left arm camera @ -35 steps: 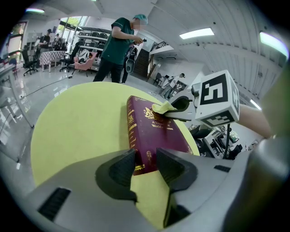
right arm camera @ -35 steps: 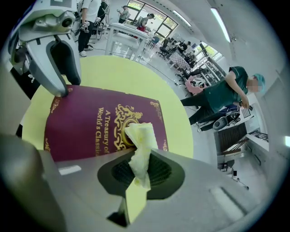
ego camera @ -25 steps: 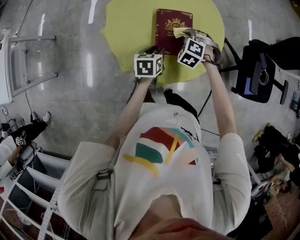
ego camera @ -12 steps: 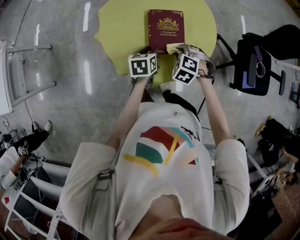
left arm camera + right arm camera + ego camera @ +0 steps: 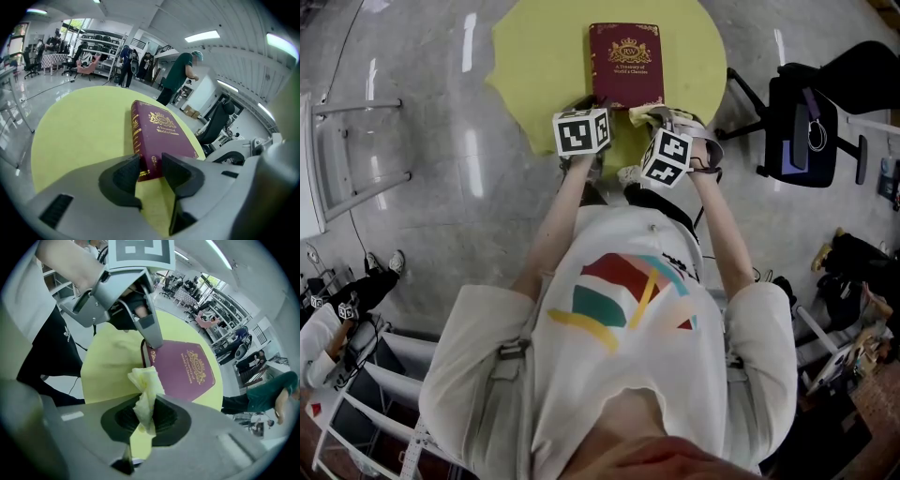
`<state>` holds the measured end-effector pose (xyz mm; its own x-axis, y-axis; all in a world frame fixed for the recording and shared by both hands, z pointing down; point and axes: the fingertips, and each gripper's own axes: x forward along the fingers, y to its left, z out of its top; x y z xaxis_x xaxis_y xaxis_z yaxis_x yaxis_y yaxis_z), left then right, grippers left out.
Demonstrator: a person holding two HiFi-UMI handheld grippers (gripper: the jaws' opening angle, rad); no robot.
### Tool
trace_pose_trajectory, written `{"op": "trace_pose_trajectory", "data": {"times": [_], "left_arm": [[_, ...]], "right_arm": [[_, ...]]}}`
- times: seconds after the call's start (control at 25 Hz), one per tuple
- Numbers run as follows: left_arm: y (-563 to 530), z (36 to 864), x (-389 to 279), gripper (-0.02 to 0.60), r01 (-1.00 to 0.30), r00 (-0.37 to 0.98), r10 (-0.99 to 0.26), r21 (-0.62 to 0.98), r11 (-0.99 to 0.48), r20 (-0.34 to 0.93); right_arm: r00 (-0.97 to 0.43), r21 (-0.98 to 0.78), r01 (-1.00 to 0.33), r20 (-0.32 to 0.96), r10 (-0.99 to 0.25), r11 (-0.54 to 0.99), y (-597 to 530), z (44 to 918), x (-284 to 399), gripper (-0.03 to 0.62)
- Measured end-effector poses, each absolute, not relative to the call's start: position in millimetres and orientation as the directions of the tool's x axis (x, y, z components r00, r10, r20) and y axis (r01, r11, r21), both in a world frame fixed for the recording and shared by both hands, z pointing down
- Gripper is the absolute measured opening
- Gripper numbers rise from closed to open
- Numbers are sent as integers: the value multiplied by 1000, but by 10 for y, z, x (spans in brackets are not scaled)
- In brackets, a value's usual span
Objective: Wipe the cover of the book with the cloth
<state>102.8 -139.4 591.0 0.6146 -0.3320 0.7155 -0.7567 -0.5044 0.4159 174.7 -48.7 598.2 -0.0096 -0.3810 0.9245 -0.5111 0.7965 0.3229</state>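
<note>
Pinching the cloth (image 5: 146,380), right tongs (image 5: 146,417) have slid off the book (image 5: 625,64); left tongs (image 5: 150,171) stay spread.

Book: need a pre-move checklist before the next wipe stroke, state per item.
1. Cloth clamped in right gripper: ok, jaws pinch it, with a tuft sticking out past them.
2. Book flat on the table, cover up: ok.
3. Cloth on the cover: not ok, it looks to sit just off the book's near edge, over the table.
4. Left gripper steadying the book: cannot tell. Its jaws stand apart at the near spine corner, and contact is unclear.
5. Stroke path: not ok at the near spine corner, where the left gripper sits. The rest of the cover is bare.
</note>
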Motion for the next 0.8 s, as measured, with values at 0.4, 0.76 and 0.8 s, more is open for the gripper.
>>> {"op": "trace_pose_trajectory", "data": {"times": [0.4, 0.76, 0.8], "left_arm": [[-1401, 5902, 1004, 155, -735, 663, -301, 518, -438, 686], [-1720, 5416, 730, 17, -777, 612, -439, 399, -487, 658], [-1742, 5364, 699, 15, -779, 611, -452, 393, -488, 650]], "right_arm": [[-54, 354, -618, 871, -487, 702, -1111, 5381, 1806, 29], [-22, 470, -514, 829, -558, 718, -2264, 5147, 1762, 29], [-9, 474, -503, 833, -553, 723, -2342, 5179, 1774, 29]]}}
